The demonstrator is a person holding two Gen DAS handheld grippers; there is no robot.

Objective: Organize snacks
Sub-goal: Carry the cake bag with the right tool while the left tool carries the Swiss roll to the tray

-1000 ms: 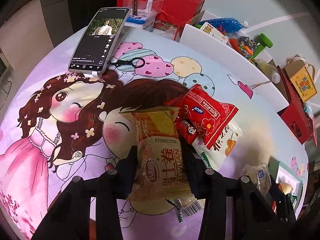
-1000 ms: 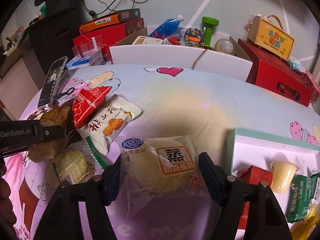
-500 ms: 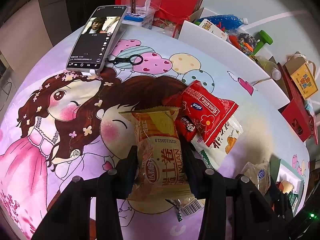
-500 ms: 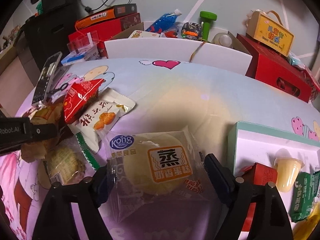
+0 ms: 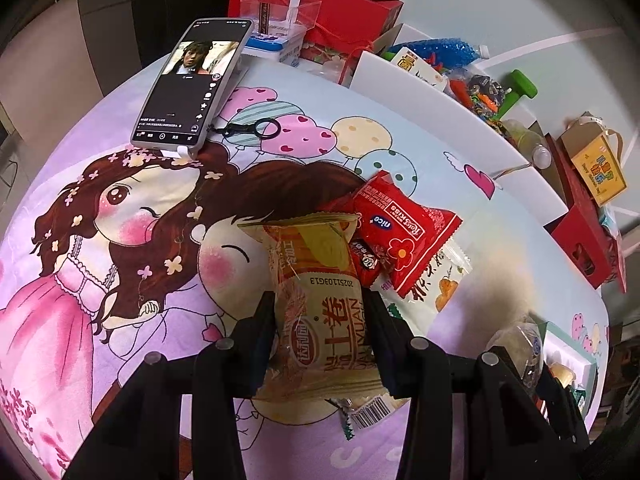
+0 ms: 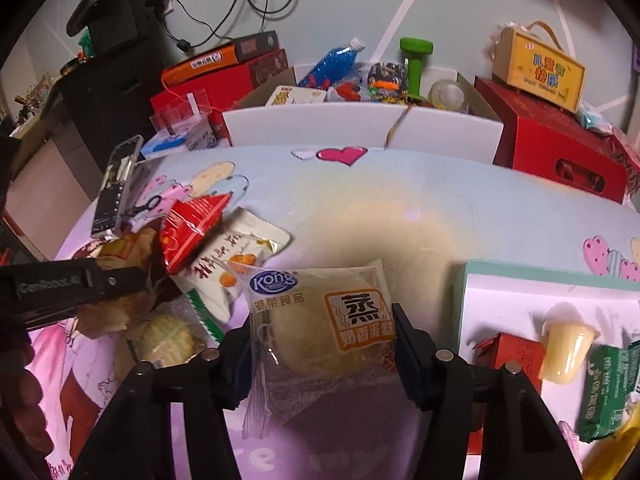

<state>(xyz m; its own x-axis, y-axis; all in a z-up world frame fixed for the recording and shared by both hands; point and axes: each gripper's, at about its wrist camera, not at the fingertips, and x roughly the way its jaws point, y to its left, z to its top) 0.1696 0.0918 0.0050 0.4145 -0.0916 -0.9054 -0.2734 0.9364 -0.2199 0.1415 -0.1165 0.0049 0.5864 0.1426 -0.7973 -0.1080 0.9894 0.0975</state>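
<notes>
My left gripper [image 5: 320,312] is shut on a yellow-orange roll snack packet [image 5: 320,280], held over the cartoon tablecloth. Next to it lie a red snack bag [image 5: 404,228] and a white snack bag [image 5: 436,284]. My right gripper [image 6: 320,328] is shut on a clear Kong steamed-cake packet [image 6: 320,320], lifted above the cloth. To its right stands a mint-rimmed white box [image 6: 460,300] holding a jelly cup [image 6: 568,348], a red packet [image 6: 516,352] and a green packet [image 6: 608,388]. The left gripper also shows in the right wrist view [image 6: 132,276].
A phone [image 5: 192,88] with a key ring [image 5: 256,128] lies at the far left of the table. White panels [image 6: 360,124], red boxes [image 6: 560,152], a yellow carton [image 6: 536,68] and toys line the back edge. Another wrapped cake [image 6: 168,336] lies under the left gripper.
The right gripper has lifted the Kong cake packet and carried it a little toward the box. The left gripper keeps its hold on the roll packet, raised slightly.
</notes>
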